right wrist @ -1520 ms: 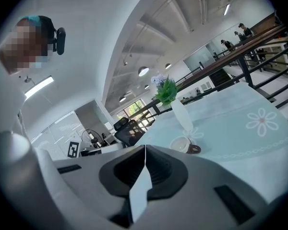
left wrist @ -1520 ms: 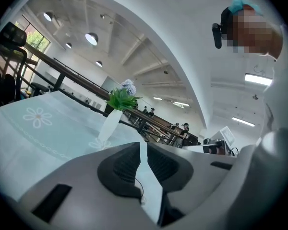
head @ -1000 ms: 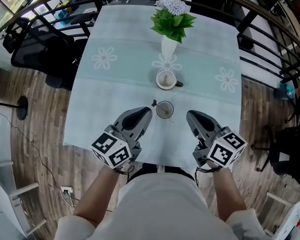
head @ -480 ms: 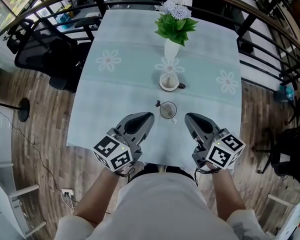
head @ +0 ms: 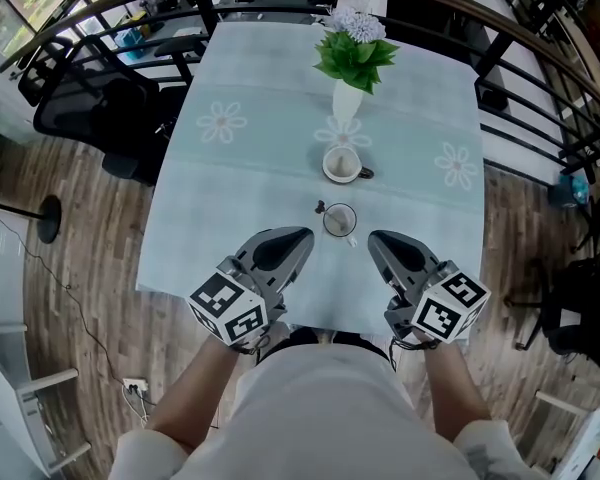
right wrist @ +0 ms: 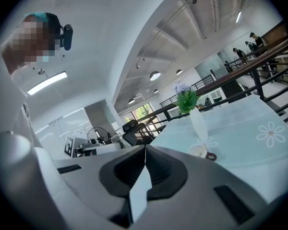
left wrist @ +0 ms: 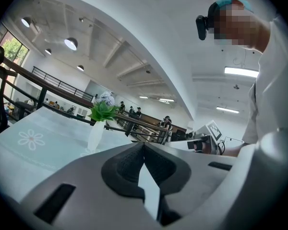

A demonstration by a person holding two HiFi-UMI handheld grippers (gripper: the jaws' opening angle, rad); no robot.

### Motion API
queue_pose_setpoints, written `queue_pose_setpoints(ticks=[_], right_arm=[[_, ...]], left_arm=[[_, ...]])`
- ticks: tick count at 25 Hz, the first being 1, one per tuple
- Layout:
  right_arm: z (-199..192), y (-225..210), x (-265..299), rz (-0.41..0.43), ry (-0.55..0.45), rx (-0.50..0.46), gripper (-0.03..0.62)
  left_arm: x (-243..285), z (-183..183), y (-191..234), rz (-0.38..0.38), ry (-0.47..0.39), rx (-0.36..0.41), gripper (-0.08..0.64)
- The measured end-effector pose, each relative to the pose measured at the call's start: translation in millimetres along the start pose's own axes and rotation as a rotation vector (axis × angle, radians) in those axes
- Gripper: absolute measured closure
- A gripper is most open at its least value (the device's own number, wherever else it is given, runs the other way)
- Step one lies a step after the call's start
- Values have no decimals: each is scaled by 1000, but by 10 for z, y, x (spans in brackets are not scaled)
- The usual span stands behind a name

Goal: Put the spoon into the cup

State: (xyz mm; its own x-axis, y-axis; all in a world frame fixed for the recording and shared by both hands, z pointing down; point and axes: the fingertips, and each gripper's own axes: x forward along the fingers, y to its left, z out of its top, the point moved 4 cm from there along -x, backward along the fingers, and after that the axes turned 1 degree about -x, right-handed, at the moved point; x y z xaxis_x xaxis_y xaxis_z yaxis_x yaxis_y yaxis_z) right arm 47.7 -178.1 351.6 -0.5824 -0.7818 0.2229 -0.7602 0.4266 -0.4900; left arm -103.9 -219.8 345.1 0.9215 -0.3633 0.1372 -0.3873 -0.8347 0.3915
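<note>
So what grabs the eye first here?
The left gripper and right gripper, both shut and empty, hover over the table's near edge. Just past their tips stands the cup, with a mug beyond it and a flower vase at the far end.

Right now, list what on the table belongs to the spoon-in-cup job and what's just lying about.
Job: near cup; small dark thing beside it, possibly the spoon's end.
Lying about: brown-handled mug; flower vase; tablecloth.
</note>
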Motion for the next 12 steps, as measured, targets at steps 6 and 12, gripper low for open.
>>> queue_pose_setpoints(ticks=[6, 12], right_arm=[[-6, 31, 29, 14, 4, -14, 570], [-3, 10, 30, 19, 7, -18, 571]], left_arm=[[5, 1, 3, 5, -1, 3, 538], [28, -18, 0, 7, 6, 1, 538]])
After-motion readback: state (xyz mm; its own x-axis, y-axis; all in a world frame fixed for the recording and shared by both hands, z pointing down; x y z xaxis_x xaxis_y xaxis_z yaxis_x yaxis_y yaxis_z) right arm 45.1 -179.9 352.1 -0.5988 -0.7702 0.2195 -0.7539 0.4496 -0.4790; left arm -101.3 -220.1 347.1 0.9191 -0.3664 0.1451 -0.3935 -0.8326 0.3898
